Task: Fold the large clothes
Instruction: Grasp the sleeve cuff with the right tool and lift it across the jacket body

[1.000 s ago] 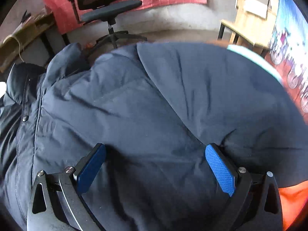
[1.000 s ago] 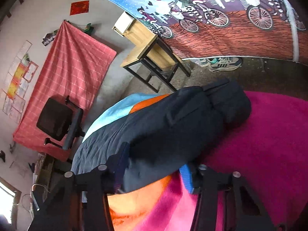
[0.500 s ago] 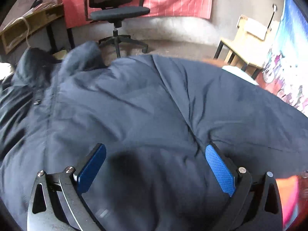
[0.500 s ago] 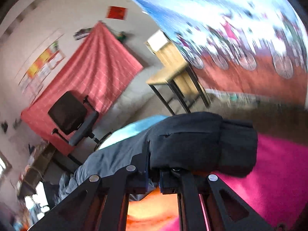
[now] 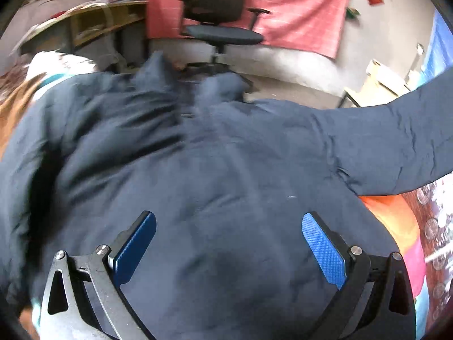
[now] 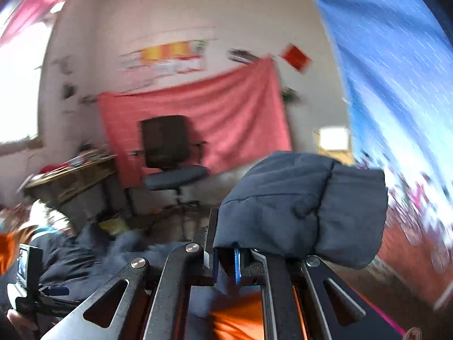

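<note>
A dark navy padded jacket (image 5: 215, 170) lies spread over a bright blanket and fills the left wrist view. My left gripper (image 5: 226, 249) hovers above its body, jaws wide open, nothing between the blue pads (image 5: 322, 249). One sleeve (image 5: 396, 138) rises off to the right. In the right wrist view my right gripper (image 6: 225, 263) is shut on that sleeve (image 6: 305, 206), whose cuff end droops over the fingers, lifted above the blanket. The left gripper (image 6: 42, 291) shows at the lower left there, over the jacket's body (image 6: 70, 257).
An orange and pink blanket (image 5: 396, 221) lies under the jacket. A black office chair (image 5: 218, 19) stands before a red wall cloth (image 5: 297, 8). A cluttered desk (image 5: 93, 25) is at the left, a wooden table (image 5: 379, 85) at the right beside a blue mural (image 6: 396, 85).
My right gripper closed on the sleeve, rolled upright and lifted it. The left gripper rose and shifted over the jacket, staying open; the collar area came into view.
</note>
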The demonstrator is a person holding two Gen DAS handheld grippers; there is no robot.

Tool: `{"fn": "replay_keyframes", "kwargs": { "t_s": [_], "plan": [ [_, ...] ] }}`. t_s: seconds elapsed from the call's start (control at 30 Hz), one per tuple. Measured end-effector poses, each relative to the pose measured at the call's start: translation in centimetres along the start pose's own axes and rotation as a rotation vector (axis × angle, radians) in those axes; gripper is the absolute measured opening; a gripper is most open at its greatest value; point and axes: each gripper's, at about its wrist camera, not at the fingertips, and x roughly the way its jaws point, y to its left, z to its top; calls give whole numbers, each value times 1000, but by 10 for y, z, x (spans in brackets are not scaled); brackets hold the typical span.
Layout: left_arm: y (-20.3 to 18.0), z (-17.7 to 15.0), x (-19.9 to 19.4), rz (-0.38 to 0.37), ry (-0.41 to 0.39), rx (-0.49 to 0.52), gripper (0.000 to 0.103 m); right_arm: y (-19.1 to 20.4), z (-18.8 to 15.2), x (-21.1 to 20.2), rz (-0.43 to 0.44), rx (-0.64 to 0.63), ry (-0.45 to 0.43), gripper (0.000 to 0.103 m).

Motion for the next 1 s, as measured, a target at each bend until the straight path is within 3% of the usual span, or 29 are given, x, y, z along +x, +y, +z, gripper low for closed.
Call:
{"fn": "replay_keyframes", "kwargs": {
  "t_s": [0.23,0.43,0.6,0.67,0.77,0.8,0.83,0.87,1.0],
  "plan": [
    [80,-20,-73,126,-107,-140,101,131,-7,20,210,-193,42,8],
    [132,-38,-118,190,-169,-244,101,229,-67,45,367,-346,226,8],
    [152,-47,-131,193,-182,-287,101,274,-129,70,403,-485,442,11],
    [155,-49,-131,184,-175,-302,101,284,-149,78,429,-496,522,18],
    [154,-48,-126,136,-177,-317,101,298,-173,84,470,-520,621,37],
    [154,-46,-124,117,-181,-317,101,299,-175,83,490,-519,637,54],
    [150,-46,-122,91,-189,-315,101,300,-177,80,505,-517,650,78],
    [147,-46,-119,66,-196,-310,101,297,-175,77,518,-512,649,84],
    [129,-44,-98,3,-181,-251,101,257,-154,65,551,-472,607,84]
  ]
}}
